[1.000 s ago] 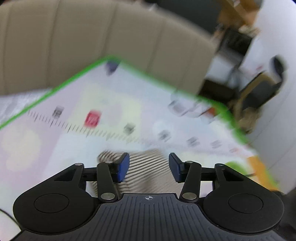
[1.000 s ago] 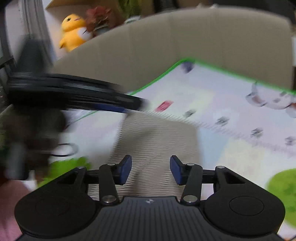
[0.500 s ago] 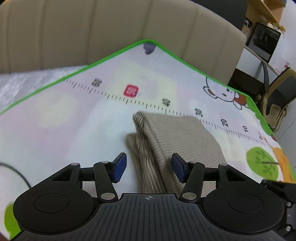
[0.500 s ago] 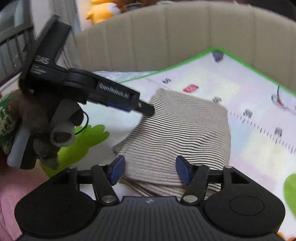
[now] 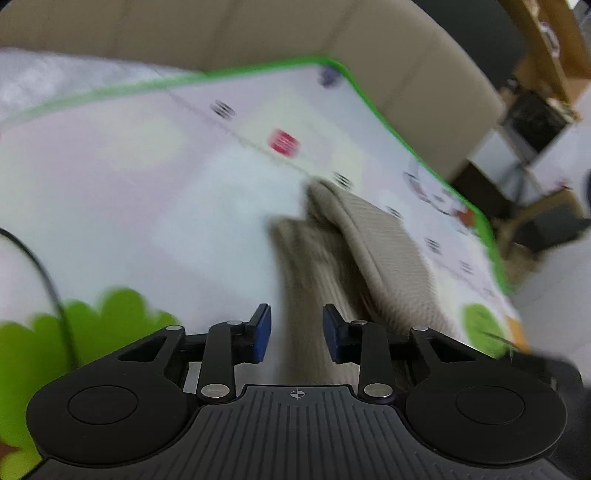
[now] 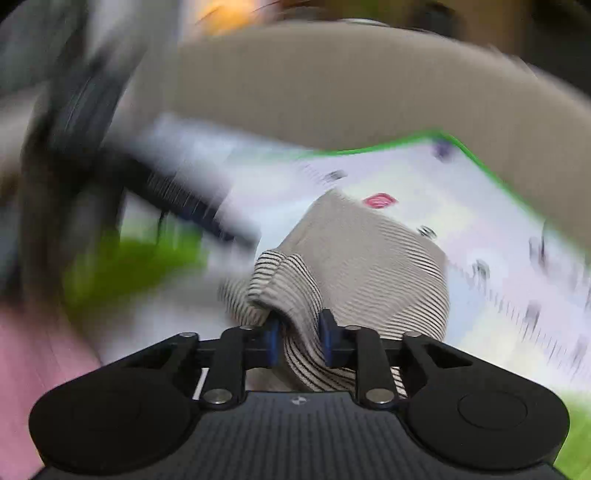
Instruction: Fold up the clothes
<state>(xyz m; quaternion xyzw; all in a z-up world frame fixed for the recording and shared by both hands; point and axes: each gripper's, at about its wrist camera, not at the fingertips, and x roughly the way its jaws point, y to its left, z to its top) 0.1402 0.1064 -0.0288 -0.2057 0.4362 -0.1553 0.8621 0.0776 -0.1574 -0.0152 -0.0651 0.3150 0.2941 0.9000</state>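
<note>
In the left wrist view, the left gripper (image 5: 295, 330) is hovering low over the play mat (image 5: 147, 177), its blue-padded jaws standing apart with nothing between them. The folded striped garment (image 5: 369, 251) is lying on the mat just ahead and slightly right of the jaws, its stacked layers showing along the near edge; part of it is running under the right-hand finger. A thin black cable (image 5: 44, 266) is curving across the mat at the left, over a green printed shape. Beige sofa cushions (image 5: 258, 29) are rising behind the mat's green border. No container is showing in this view. Compared with half a second ago, the picture is now blurred, the garment is sitting closer to the jaws, and the jaws are standing about as far apart as before.

In the right wrist view, the right gripper (image 6: 298, 338) is clamping a bunched fold of the striped garment (image 6: 369, 266) between its pads, and the cloth is humping up just above the fingers while the rest is lying on the play mat (image 6: 498, 229). The left gripper (image 6: 173, 192) is smearing across the upper left as a dark blur; its jaws cannot be made out here. Half a second ago these right jaws were wide apart above the flat cloth; now they are closed on it.
</note>
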